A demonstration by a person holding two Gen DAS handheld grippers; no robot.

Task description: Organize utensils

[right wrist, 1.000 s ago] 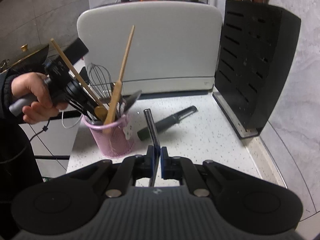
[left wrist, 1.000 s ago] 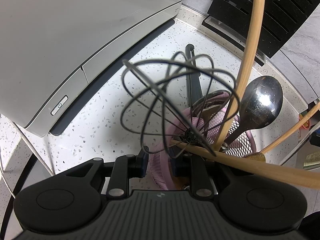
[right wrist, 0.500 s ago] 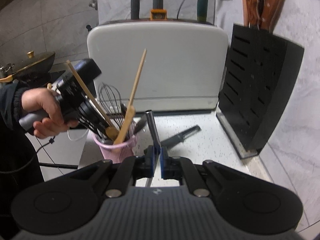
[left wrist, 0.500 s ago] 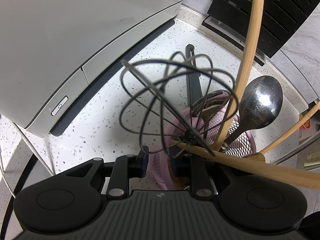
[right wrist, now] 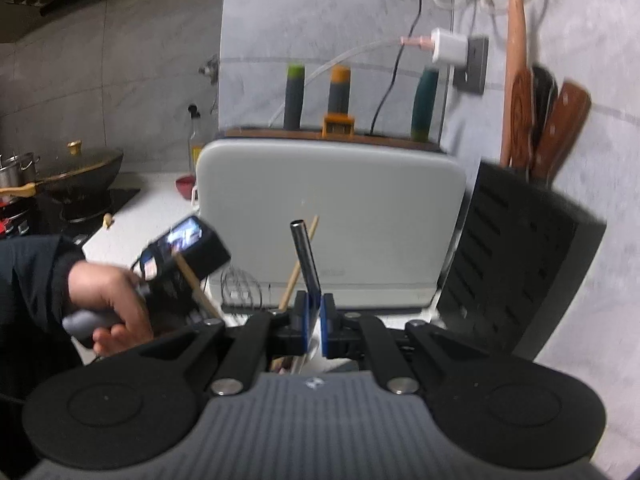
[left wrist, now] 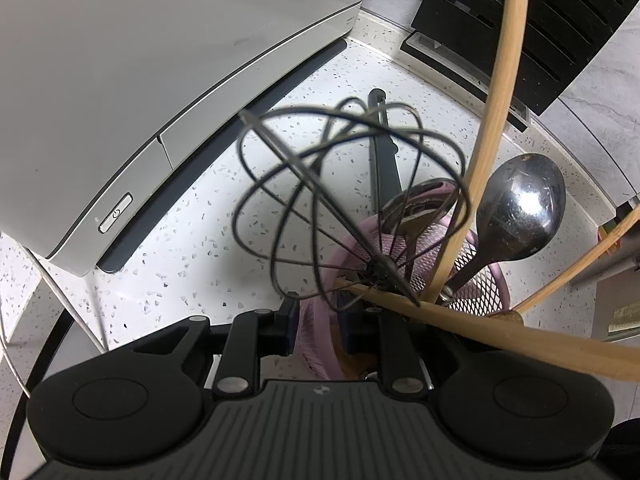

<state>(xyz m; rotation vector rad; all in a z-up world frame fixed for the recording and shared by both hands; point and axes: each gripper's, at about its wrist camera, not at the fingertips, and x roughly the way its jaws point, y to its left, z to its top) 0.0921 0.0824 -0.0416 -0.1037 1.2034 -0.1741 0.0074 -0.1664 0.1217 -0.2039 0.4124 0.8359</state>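
Note:
In the left wrist view my left gripper (left wrist: pixel 316 314) is shut on the near rim of a pink mesh utensil cup (left wrist: pixel 486 282). The cup holds a wire whisk (left wrist: pixel 344 188), a metal spoon (left wrist: pixel 520 208) and wooden sticks (left wrist: pixel 496 100). A dark peeler (left wrist: pixel 384 140) lies on the speckled counter beyond it. In the right wrist view my right gripper (right wrist: pixel 314 320) is shut on a thin metal handle (right wrist: pixel 305 254) that points upward. The left gripper and the hand that holds it (right wrist: pixel 108 304) show at the left, beside the whisk (right wrist: pixel 240 290).
A large white appliance (right wrist: pixel 332 216) stands at the back of the counter. A black knife block (right wrist: pixel 524 260) with wooden-handled knives stands on the right. A wok on a stove (right wrist: pixel 76 180) is far left. A charger and cables hang on the wall (right wrist: pixel 448 46).
My right gripper has risen and tilted up with the metal handle, so the counter and peeler have dropped out of its view. The left gripper stays on the cup.

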